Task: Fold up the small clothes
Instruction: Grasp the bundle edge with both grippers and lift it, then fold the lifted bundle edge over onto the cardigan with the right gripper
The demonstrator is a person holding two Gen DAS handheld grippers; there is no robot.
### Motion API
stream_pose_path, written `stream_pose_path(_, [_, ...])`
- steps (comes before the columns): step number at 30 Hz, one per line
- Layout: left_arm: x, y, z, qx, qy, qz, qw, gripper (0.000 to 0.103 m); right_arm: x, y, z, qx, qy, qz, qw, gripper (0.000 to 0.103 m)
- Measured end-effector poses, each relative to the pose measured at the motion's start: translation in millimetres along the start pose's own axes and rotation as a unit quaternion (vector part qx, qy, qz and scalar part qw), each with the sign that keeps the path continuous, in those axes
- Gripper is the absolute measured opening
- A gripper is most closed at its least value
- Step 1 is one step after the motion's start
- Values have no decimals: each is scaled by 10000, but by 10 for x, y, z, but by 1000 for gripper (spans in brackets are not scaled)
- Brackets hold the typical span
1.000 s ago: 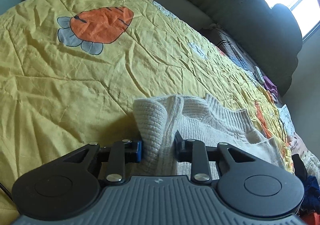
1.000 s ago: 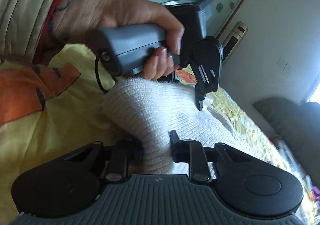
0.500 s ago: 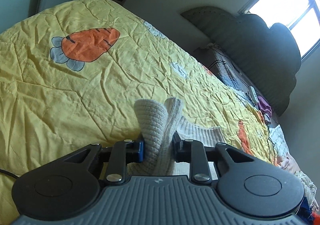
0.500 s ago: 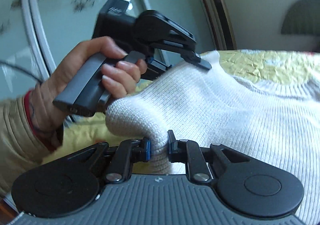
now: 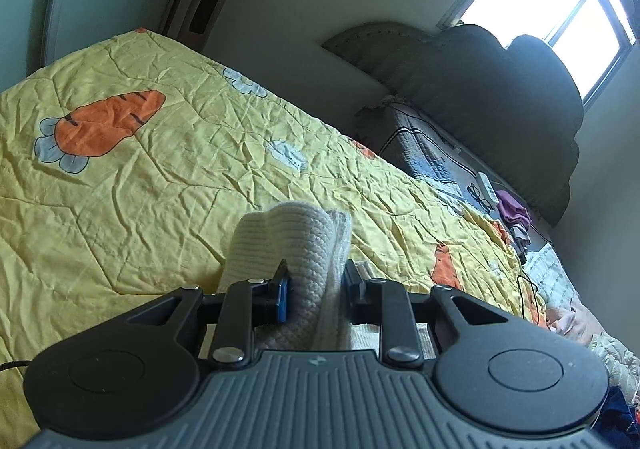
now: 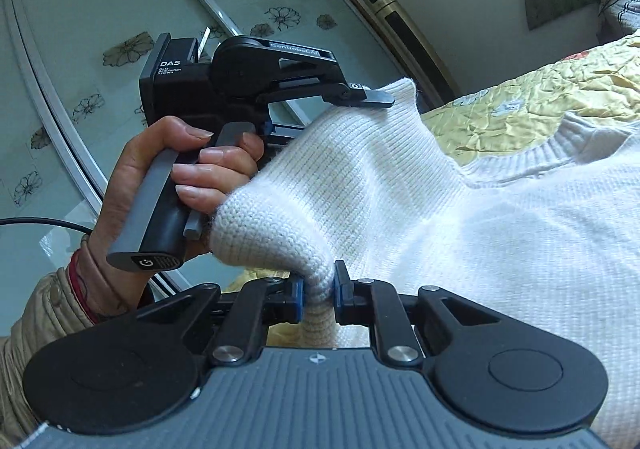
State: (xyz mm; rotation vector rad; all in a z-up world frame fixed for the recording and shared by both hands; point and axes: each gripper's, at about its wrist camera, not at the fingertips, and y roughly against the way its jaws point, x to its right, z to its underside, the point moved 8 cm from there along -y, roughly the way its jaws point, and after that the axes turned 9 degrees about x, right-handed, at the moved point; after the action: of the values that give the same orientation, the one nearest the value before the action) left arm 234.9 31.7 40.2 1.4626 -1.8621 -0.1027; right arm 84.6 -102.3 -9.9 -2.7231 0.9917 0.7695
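Observation:
A white knit sweater [image 6: 460, 217] is held up off the yellow carrot-print quilt [image 5: 140, 185]. My left gripper [image 5: 316, 281] is shut on a bunched fold of the sweater [image 5: 292, 245], which stands up between its fingers. My right gripper [image 6: 318, 289] is shut on another edge of the sweater. In the right wrist view the left gripper [image 6: 360, 97] shows at the upper left, held by a hand, pinching the sweater's upper corner. The sweater's ribbed neckline [image 6: 532, 161] hangs toward the bed on the right.
A dark padded headboard [image 5: 500, 89] and a grey pillow [image 5: 424, 157] lie at the bed's far end, with glasses, a remote and loose clothes [image 5: 512, 209] beside them. A glass sliding door with flower decals [image 6: 100, 49] stands behind the left hand.
Both grippers have lifted the sweater higher off the quilt. The left wrist view has tilted up, so less of the sweater shows there. The grips have not changed.

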Motion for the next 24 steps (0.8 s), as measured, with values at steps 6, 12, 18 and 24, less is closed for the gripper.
stream_pose_path(6, [365, -13, 53, 67, -144, 86, 9998, 25, 159, 268, -41, 181, -169, -101, 9996, 18])
stream_pose_path(12, [836, -87, 172, 31, -383, 279, 9989, 25, 380, 476, -201, 487, -399, -152, 9979, 17])
stream_pose_path(18, [1350, -218, 330, -30, -542, 718, 9959, 9, 666, 819, -330, 912, -508, 85, 9945, 17])
stream_pose_path(24, [1706, -455, 626, -340, -858, 804, 9925, 9, 1037, 1160, -332, 1165, -699, 518, 9894, 17])
